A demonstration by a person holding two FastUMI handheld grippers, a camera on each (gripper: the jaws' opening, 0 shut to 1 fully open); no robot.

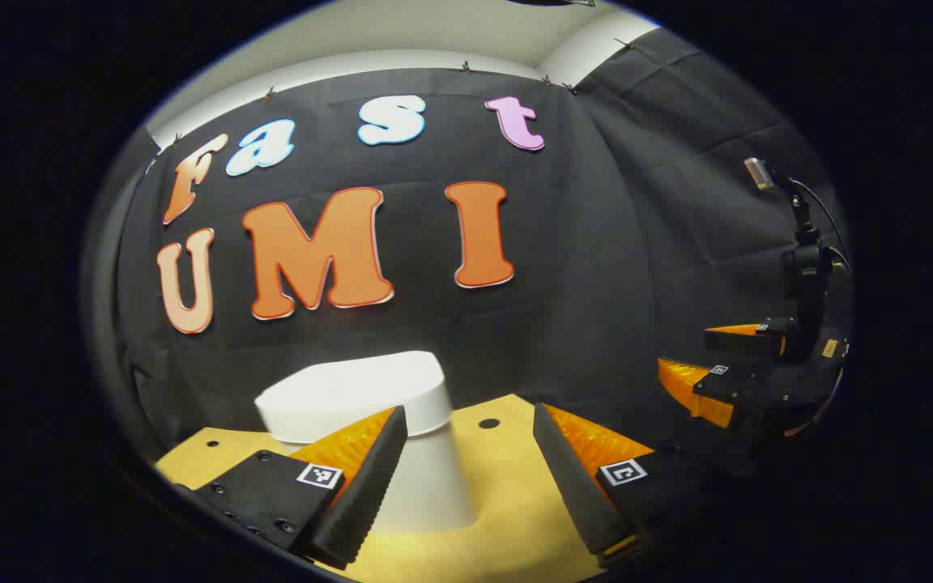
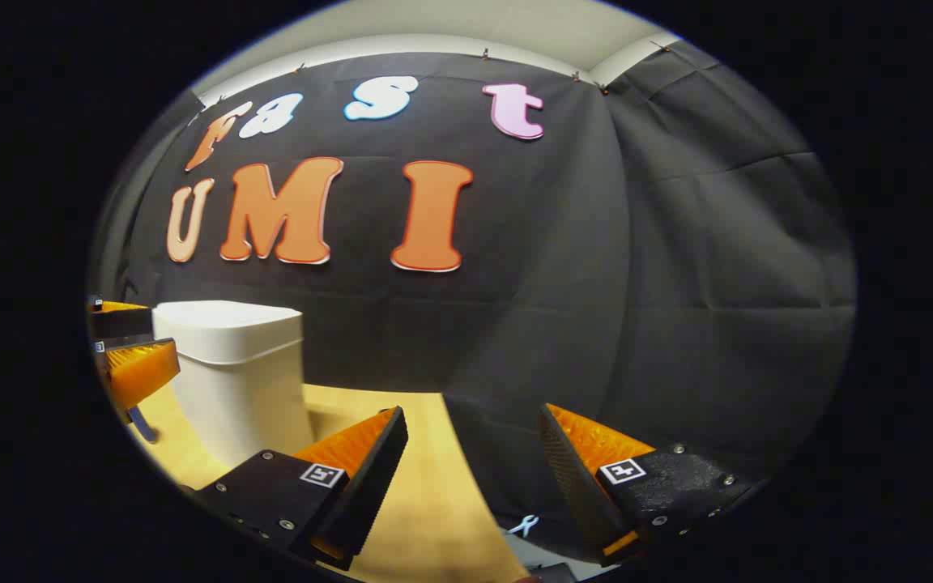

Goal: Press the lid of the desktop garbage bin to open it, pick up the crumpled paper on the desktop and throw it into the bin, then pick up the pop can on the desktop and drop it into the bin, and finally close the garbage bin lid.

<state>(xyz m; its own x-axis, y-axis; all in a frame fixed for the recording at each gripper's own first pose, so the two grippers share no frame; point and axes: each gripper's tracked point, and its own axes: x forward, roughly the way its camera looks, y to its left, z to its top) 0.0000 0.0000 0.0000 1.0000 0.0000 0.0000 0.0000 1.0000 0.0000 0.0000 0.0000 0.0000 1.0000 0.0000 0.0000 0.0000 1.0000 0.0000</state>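
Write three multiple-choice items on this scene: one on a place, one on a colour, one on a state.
1. In the left gripper view, where is the white plastic garbage bin?
A. ahead of the left hand-held gripper
B. on the floor
C. held between its fingers

2. What colour is the bin?
A. red
B. white
C. green

3. The bin's lid is:
A. closed
B. removed
C. wide open

Answers: 1 A, it stands on the wooden tabletop beyond the fingers; 2 B, white in both views; 3 A, the lid sits flat on the body.

Left gripper (image 1: 466,474) open; white bin (image 1: 377,429) ahead, lid down.
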